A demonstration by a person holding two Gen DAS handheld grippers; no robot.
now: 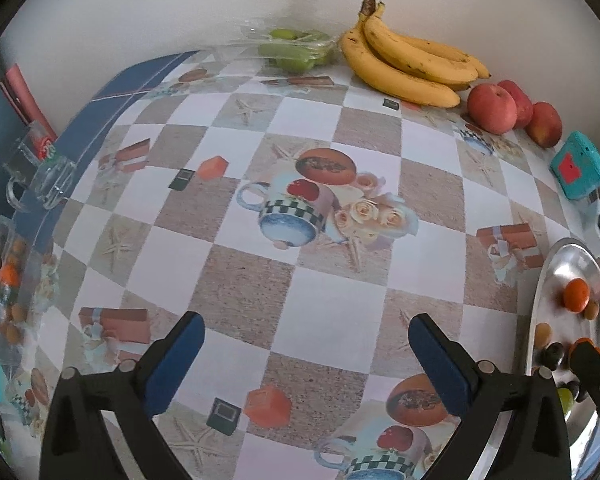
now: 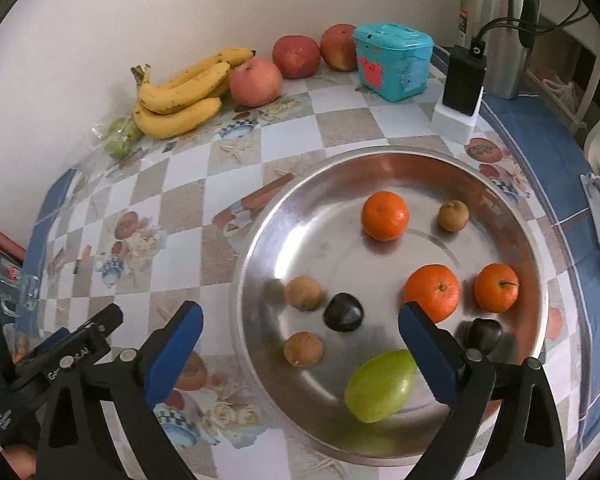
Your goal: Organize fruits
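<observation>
A round steel plate (image 2: 320,232) holds three oranges (image 2: 385,215), three small brown fruits (image 2: 303,349), two dark plums (image 2: 343,312) and a green fruit (image 2: 380,386). My right gripper (image 2: 300,310) hangs open over the plate's near side with nothing gripped; the green fruit lies just under its right finger. My left gripper (image 1: 307,320) is open above bare tablecloth, left of the plate (image 1: 560,256). By the far wall lie bananas (image 1: 404,64), three red apples (image 1: 492,108) and green fruits in clear plastic (image 1: 296,50).
A teal box (image 2: 394,60), a black block on a white base (image 2: 462,84) and a steel flask (image 2: 496,28) stand beyond the plate. A glass mug (image 1: 40,176) and a clear tub of small fruits (image 1: 4,280) sit at the table's left edge.
</observation>
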